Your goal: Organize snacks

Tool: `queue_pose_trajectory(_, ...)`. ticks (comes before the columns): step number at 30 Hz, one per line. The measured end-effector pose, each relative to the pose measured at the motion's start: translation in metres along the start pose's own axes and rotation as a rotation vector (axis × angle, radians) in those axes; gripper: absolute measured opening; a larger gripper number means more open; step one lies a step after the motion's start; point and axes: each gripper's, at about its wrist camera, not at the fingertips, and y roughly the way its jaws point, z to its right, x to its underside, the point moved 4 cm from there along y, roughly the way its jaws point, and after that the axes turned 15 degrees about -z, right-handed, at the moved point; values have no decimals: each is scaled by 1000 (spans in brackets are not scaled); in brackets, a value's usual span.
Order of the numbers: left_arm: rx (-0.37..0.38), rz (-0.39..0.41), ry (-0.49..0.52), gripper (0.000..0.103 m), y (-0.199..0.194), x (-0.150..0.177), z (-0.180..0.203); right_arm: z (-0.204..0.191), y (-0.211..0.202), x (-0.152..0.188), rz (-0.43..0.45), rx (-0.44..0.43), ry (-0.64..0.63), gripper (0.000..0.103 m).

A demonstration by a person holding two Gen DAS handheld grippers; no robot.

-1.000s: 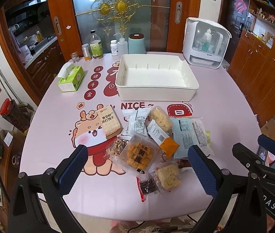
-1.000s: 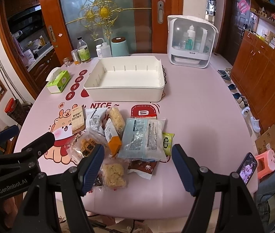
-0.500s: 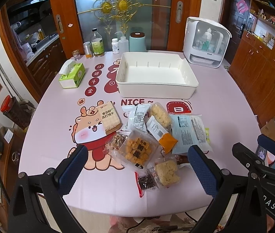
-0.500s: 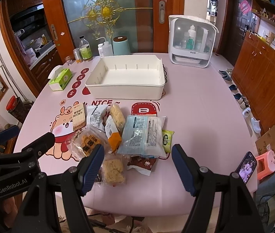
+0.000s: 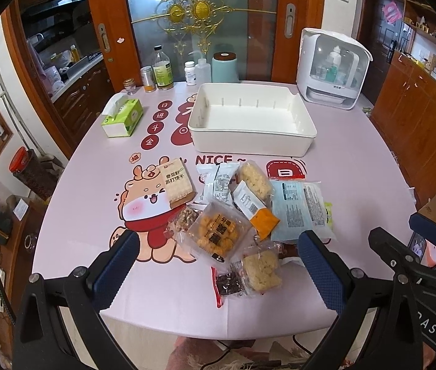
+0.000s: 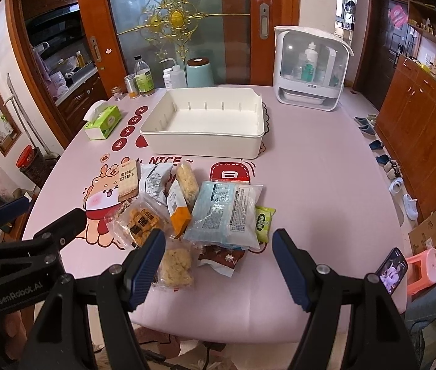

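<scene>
We are hovering both tongs wide apart and empty over the snack pile (image 5: 242, 215) on the worktop (image 5: 356, 185).
We are judging the packets light, crinkly, slippery, their contents crumbly; pinching sealed edges looks safest before the white bin (image 5: 250, 123).

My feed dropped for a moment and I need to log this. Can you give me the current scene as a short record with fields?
bin: white bin, nothing in it, at the far middle of the table
snacks: loose pile on the near side, none binned yet
cracker pack: left end of the pile
blue bag: largest item, right part of the pile
green packet: just right of the blue bag
left gripper: open, holding nothing
right gripper: open, holding nothing
tissue box: left of the bin
</scene>
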Motion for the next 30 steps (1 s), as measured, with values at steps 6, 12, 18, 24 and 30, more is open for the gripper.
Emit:
queue_pose_trajectory(6,-20,4,2,102,-2,-2,0,2,3,-1,-5,-21,-6,73)
queue_pose_trajectory(12,-17,3,15,102,2,-6,-3,0,11,-3,-31,-24,-2,73)
queue_pose_trajectory(18,-10,75,30,102,3,-19,-9,-1,20,-11,-46,-15,18,73)
queue_pose_trajectory(24,40,91,29,102,11,-36,-27,13,37,-24,-74,-1,80,73)
queue_pose_trajectory(30,141,-13,-48,102,41,-56,-71,34,63,-35,-123,46,145,73)
